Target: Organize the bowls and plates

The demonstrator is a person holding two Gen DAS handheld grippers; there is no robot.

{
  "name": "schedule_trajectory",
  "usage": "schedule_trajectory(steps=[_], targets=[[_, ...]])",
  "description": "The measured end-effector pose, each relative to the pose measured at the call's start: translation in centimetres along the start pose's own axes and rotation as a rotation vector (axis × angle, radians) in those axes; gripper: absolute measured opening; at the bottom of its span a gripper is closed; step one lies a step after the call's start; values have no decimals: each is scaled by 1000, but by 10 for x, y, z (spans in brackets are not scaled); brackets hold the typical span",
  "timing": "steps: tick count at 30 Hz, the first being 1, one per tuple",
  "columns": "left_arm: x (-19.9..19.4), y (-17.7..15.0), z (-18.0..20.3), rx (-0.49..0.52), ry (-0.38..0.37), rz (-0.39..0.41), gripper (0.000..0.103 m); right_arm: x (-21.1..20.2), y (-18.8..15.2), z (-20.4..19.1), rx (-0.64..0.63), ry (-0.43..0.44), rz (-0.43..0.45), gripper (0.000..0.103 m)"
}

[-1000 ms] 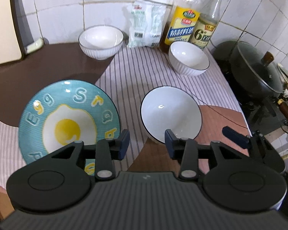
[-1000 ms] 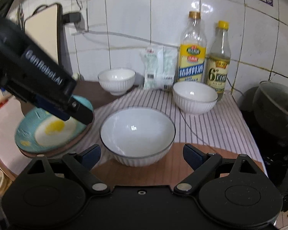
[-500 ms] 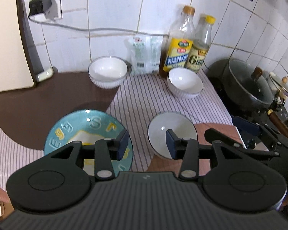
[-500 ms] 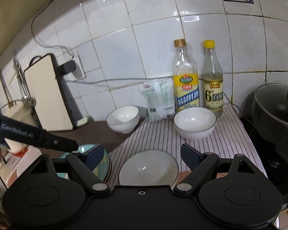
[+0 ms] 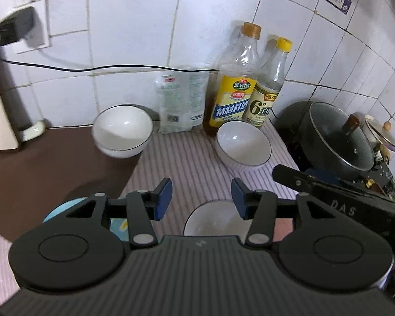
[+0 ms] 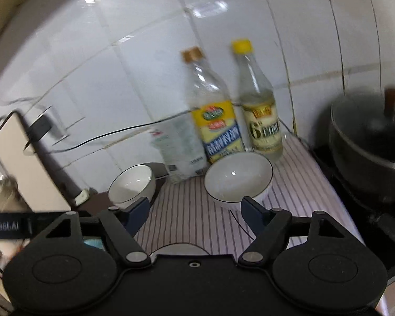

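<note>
tiled wall (image 5: pixel 134 26), left view alone shows small lidded pot (image 5: pixel 381 134), right view blurred

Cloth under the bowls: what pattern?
Thin dark stripes on a pale, white-to-pinkish cloth; clearest in the right wrist view.

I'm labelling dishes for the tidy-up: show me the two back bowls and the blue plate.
left back bowl (image 5: pixel 122 129), left wrist view, inner basin.
right back bowl (image 5: pixel 243 143), left wrist view, inner basin.
blue plate (image 5: pixel 63 206), left wrist view, visible rim.
</note>
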State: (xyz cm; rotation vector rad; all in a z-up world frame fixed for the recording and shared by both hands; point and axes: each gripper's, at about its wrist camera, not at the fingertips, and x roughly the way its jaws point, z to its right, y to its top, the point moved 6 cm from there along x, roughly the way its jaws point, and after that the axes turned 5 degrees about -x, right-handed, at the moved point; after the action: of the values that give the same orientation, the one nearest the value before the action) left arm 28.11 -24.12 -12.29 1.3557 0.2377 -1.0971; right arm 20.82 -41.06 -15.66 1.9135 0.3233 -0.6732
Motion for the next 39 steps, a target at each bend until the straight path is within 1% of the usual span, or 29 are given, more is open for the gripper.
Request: schedule_trajectory(steps=[4,8,11,15,17,20,22,24,27,28,29,30,31,32,34,36,39], targets=[[37,8,-5,-12,-8,-4,49,29,4,15,44,-12,-24,80],[79,14,-12,-48,-13,-27,49,60,1,33,164,-32,-63,80],[107,20,-15,-90,-27,-49,49,78,-3,43,222,-34,-91,80],[139,28,-14,-120,-45,-76,49,94,-5,52,222,-62,-123,80],[155,29,-10,-106,-42,-100,47,100,-6,57,225,-72,-132,80],[172,30,-3,-79,-40,-114,47,108,-5,65,238,-88,-137,78],[182,31,1,-67,-32,-120,47,113,-4,71,250,-103,-139,72],[189,33,3,-61,-23,-114,47,121,-3,78,276,-136,-129,59],[202,34,7,-56,-2,-129,47,128,-3,86,312,-165,-129,49],[205,34,8,-54,2,-131,45,130,-4,87,313,-176,-130,47],[208,33,9,-49,6,-136,44,131,-5,88,310,-189,-132,41],[209,32,9,-44,1,-138,40,131,-6,89,307,-200,-132,34],[210,31,10,-40,-9,-141,38,132,-7,91,306,-207,-134,30],[210,30,11,-40,-18,-143,35,132,-8,92,308,-205,-136,28],[212,30,11,-46,-33,-148,30,131,-8,93,320,-193,-133,28],[213,28,13,-43,-54,-155,20,132,-8,93,313,-191,-135,28],[213,25,21,12,-69,-158,13,135,-8,91,293,-193,-143,26]])
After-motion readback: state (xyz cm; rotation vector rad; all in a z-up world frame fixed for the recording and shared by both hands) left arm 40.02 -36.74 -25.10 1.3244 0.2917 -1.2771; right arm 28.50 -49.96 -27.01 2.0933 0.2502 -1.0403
